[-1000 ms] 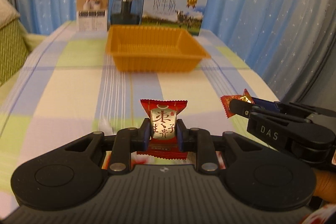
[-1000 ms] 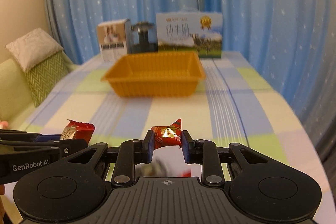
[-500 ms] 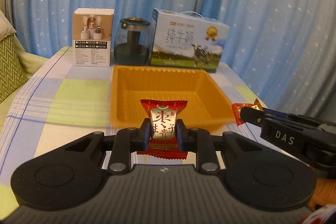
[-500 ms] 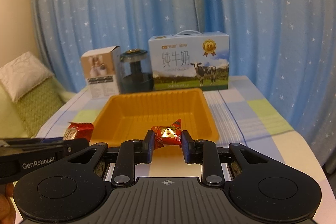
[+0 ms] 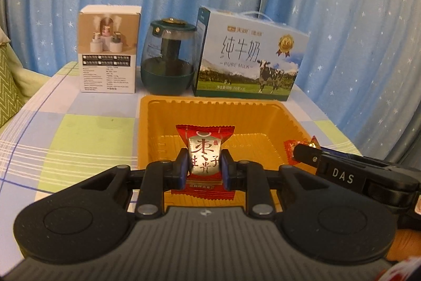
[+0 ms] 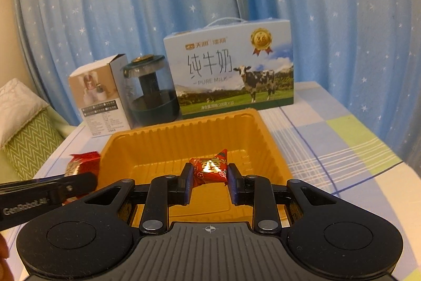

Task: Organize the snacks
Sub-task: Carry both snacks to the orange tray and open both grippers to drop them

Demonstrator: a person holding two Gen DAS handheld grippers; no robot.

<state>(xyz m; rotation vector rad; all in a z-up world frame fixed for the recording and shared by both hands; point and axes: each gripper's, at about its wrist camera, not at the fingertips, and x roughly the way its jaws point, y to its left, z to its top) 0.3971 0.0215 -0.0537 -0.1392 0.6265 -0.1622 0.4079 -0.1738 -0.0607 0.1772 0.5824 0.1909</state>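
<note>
My left gripper [image 5: 204, 169] is shut on a red snack packet [image 5: 204, 159] with a silver label, held above the near part of the orange tray [image 5: 158, 128]. My right gripper [image 6: 210, 179] is shut on a small red candy [image 6: 210, 168] with a gold mark, held above the same orange tray [image 6: 265, 138]. The tray's floor looks bare. The right gripper also shows at the right of the left wrist view [image 5: 297, 157]. The left gripper shows at the left of the right wrist view [image 6: 86, 182], with its packet [image 6: 83, 162] just left of the tray.
Behind the tray stand a white humidifier box [image 5: 109, 52], a dark green glass jar [image 5: 168, 58] and a blue milk carton [image 5: 248, 57]. The checked tablecloth [image 5: 79, 136] covers the table. Blue star curtains hang behind. A green cushion [image 6: 29, 138] lies at the left.
Both grippers have moved forward with their snacks, from the table's near part to above the orange tray. The tray and the boxes behind it look much closer.
</note>
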